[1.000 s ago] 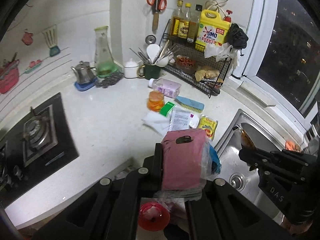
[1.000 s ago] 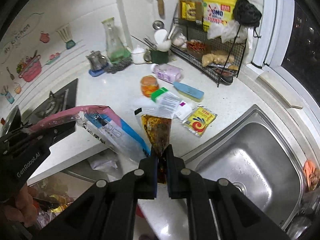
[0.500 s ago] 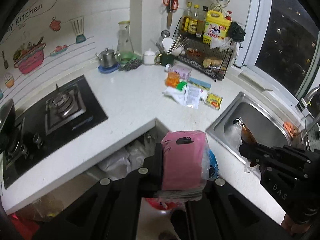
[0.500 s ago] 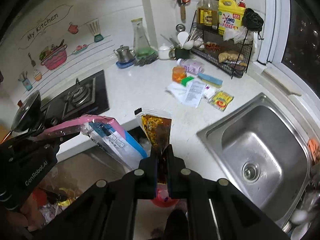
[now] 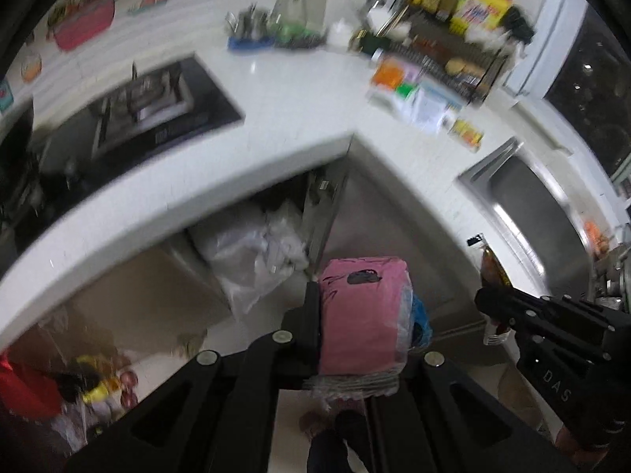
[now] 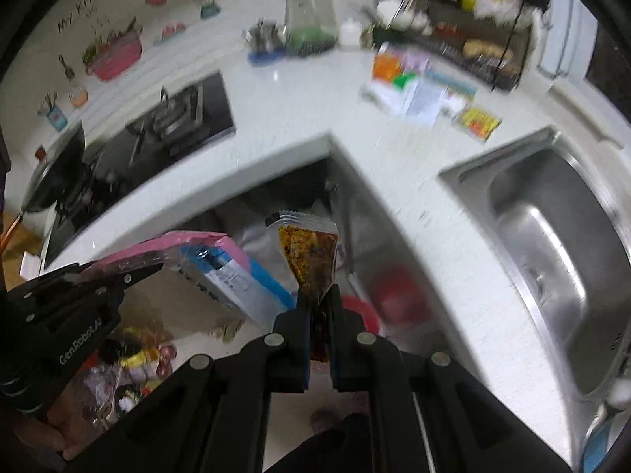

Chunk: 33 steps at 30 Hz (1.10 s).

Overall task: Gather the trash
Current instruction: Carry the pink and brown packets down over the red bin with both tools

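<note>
Two pieces of trash are in hand, one per gripper, both carried off the counter and out over the floor in front of the cabinets

Left side first: the left gripper is clamped on a pink packet with clear and blue plastic bunched against it; its long axis runs forward along the fingers. From the right wrist view the same packet juts out toward the centre, tilted downward.

Right side: the right gripper has its jaws pressed together on the lower tip of a sauce pouch, which stands upright above the fingers, long axis vertical, sealed edge on top.

Key relation: a red bin shows low on the floor just beyond and right of the pouch, partly hidden by the fingers and blurred. It lies below and ahead of both loads; the right gripper looks nearer to it, so the pouch probably drops first.

More wrappers remain on the white counter near the dish rack.

Change over the last second: both cameras have pulled back and down from the counter; the open cabinet and floor now fill the middle, and both frames are motion-blurred. Grips on both items unchanged
</note>
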Each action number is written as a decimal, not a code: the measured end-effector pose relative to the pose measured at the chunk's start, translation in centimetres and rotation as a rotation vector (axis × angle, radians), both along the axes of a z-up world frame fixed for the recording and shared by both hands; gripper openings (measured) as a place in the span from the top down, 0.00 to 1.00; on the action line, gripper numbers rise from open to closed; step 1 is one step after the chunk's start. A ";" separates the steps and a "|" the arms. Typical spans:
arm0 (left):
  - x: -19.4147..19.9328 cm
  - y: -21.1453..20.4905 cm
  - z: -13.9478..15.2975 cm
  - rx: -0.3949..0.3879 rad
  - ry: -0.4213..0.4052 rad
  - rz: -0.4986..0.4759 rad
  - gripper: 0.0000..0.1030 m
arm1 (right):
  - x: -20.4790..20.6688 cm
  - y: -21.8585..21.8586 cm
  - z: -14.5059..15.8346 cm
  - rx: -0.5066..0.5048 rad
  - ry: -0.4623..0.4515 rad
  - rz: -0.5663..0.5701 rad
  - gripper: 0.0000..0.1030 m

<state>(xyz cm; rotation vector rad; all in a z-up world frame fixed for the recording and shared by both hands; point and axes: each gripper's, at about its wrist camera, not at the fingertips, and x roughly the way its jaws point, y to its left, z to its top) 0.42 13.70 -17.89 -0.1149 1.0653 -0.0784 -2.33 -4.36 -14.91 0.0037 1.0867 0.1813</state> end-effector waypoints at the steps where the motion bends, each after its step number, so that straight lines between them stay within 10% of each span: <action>1: 0.2 0.2 -1.2 0.001 0.020 0.007 0.99 | 0.1 0.2 -1.1 -0.005 0.021 -0.001 0.94; 23: 6.1 -1.5 -37.3 -0.023 0.226 -0.101 0.99 | 6.0 -1.7 -34.9 -0.053 0.209 -0.110 0.94; 33: 8.8 -4.4 -48.9 0.010 0.279 -0.169 0.99 | 8.7 -4.2 -44.5 -0.086 0.243 -0.142 0.94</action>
